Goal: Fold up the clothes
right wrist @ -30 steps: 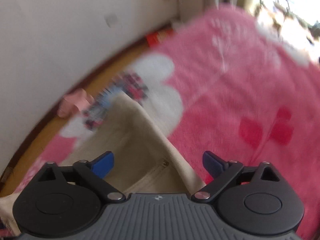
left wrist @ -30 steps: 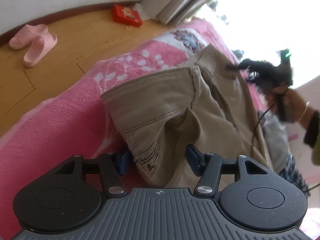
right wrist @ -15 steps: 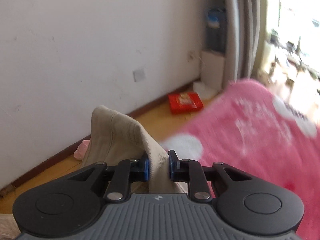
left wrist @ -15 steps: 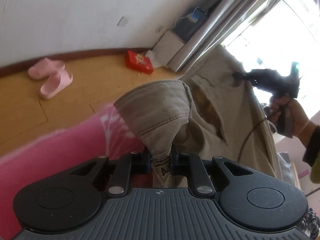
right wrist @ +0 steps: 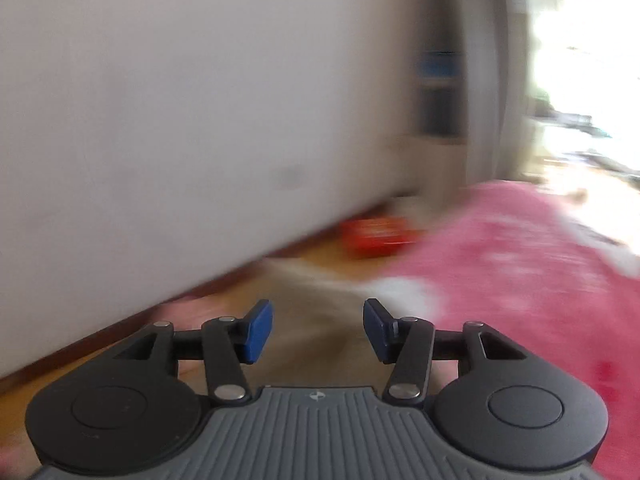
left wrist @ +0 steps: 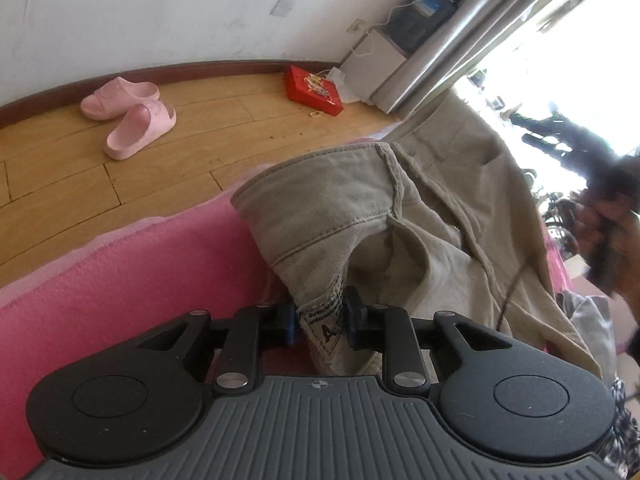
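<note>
Pink blanket (left wrist: 132, 264) beside wooden floor, khaki trousers (left wrist: 420, 216) draped across. Left gripper (left wrist: 320, 322) clamped on trousers' labelled edge. Right gripper (right wrist: 318, 330) parted, empty, above blurred trousers.

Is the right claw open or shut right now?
Open. The right claw shows a wide gap between its blue pads, with nothing pinched. The view is blurred, but the gap is plain.
</note>
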Demonstrator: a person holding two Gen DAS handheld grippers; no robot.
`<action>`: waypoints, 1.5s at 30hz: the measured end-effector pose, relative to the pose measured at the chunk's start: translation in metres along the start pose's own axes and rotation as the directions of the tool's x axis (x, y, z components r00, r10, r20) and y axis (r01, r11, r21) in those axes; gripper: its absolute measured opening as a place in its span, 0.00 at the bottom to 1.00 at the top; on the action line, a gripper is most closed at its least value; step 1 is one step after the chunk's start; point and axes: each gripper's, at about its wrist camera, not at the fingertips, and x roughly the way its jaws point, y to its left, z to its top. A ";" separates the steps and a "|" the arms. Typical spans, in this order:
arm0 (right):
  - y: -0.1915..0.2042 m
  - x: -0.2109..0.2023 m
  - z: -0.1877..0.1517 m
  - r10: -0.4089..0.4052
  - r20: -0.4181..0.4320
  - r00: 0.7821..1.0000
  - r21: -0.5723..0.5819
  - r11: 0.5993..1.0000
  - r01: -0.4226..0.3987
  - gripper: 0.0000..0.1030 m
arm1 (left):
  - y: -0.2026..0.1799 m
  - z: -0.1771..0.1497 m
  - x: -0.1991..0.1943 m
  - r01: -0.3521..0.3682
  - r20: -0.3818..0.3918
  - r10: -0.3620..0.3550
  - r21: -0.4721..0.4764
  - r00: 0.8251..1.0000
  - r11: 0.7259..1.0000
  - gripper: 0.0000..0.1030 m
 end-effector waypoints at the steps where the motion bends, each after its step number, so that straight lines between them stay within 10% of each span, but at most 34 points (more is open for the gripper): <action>1: 0.015 -0.001 -0.002 0.066 -0.026 0.997 -0.037 0.997 -0.067 0.50 | 0.000 0.000 0.000 -0.003 0.001 0.003 0.001 1.000 1.000 0.22; 6: 0.068 0.026 -0.017 0.254 -0.209 0.944 -0.140 0.948 -0.286 0.45 | 0.000 -0.001 0.001 -0.018 0.004 0.018 0.008 1.000 1.000 0.23; 22: 0.104 0.116 -0.053 0.171 -0.615 0.770 -0.258 0.879 -0.401 0.52 | 0.006 -0.004 -0.003 -0.004 0.003 0.004 0.031 1.000 1.000 0.23; 26: 0.112 0.082 -0.052 0.107 -0.546 0.831 -0.354 0.870 -0.344 0.10 | 0.002 -0.003 -0.003 -0.007 -0.002 0.008 0.049 1.000 0.999 0.23; 30: 0.102 0.060 -0.048 -0.005 -0.365 0.931 -0.452 0.875 -0.172 0.08 | -0.002 -0.002 -0.003 -0.011 -0.007 0.011 0.068 1.000 0.998 0.27; 38: 0.109 0.091 -0.077 -0.111 -0.254 0.961 -0.541 0.839 -0.047 0.08 | -0.009 -0.001 -0.001 -0.040 -0.026 0.042 0.089 0.999 0.995 0.29; 41: 0.099 0.088 -0.070 -0.098 -0.239 0.966 -0.444 0.896 -0.019 0.27 | -0.012 0.000 -0.001 -0.057 -0.035 0.060 0.096 0.998 0.994 0.29; 45: 0.030 0.067 -0.038 0.063 -0.257 0.964 0.066 0.997 -0.048 0.43 | -0.014 0.003 0.000 -0.075 -0.060 0.082 0.111 0.995 0.991 0.29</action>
